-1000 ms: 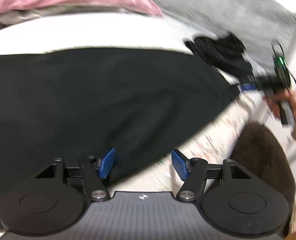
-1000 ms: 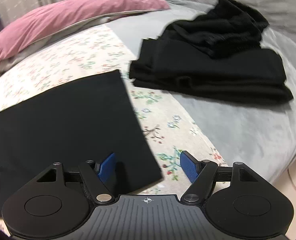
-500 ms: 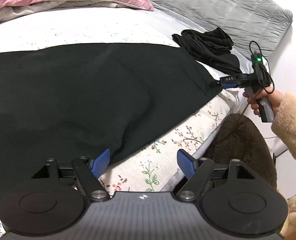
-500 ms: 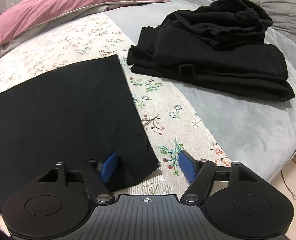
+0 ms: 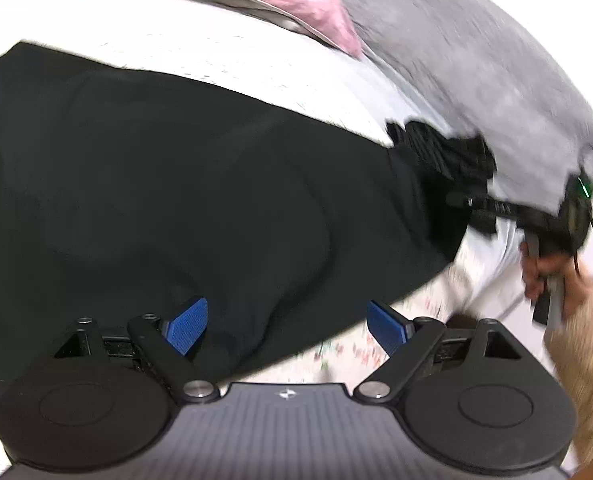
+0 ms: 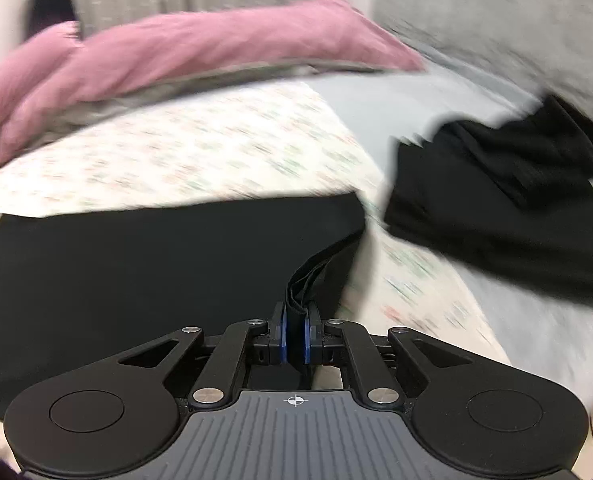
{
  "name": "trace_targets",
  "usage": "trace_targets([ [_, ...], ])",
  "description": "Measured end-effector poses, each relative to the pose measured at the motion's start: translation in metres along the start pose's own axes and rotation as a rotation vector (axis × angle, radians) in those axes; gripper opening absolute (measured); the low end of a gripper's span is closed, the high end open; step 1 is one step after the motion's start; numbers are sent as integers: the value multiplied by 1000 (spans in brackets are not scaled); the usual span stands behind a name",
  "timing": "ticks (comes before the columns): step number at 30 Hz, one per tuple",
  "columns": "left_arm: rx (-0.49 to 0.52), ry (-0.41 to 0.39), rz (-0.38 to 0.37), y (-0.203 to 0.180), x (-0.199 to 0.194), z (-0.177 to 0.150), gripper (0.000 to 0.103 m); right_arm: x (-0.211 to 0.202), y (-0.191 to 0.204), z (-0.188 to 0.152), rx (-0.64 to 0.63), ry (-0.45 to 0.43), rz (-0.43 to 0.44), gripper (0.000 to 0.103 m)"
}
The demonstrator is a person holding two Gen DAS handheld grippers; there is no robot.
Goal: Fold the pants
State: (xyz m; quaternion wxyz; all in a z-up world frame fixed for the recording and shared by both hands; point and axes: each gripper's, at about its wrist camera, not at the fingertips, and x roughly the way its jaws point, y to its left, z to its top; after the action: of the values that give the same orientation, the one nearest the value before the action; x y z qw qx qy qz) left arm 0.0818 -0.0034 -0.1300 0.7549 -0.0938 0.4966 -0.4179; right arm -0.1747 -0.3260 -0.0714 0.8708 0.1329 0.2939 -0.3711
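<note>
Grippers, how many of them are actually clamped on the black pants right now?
1. The right gripper is shut on the corner of the black pants. The left gripper is open at their near edge.

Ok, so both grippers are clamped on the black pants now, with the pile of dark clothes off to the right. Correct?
Not quite. Only the right gripper is shut on the black pants. In the left wrist view, the left gripper is open, its blue pads apart over the pants' edge. The pile of dark clothes does lie to the right.
</note>
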Motion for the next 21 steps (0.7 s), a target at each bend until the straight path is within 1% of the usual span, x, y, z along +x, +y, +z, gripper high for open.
trace_targets([
  [5,-160,-69,-29,15,0,8,103,-3,63,22,-124,-30,129,7],
  [8,-268,-99,-92,27,2,8,100,0,101,24,-196,-20,207,7],
  [10,-323,-115,-139,32,4,7,96,2,125,21,-237,-5,255,7],
  [12,-376,-121,-175,36,7,7,95,5,147,15,-278,19,301,7],
  [14,-415,-118,-206,39,11,8,93,9,165,7,-315,42,328,7],
  [18,-481,-115,-239,43,21,13,91,10,187,-9,-360,82,385,7],
  [21,-531,-114,-258,50,30,20,85,9,197,-17,-382,91,393,7],
])
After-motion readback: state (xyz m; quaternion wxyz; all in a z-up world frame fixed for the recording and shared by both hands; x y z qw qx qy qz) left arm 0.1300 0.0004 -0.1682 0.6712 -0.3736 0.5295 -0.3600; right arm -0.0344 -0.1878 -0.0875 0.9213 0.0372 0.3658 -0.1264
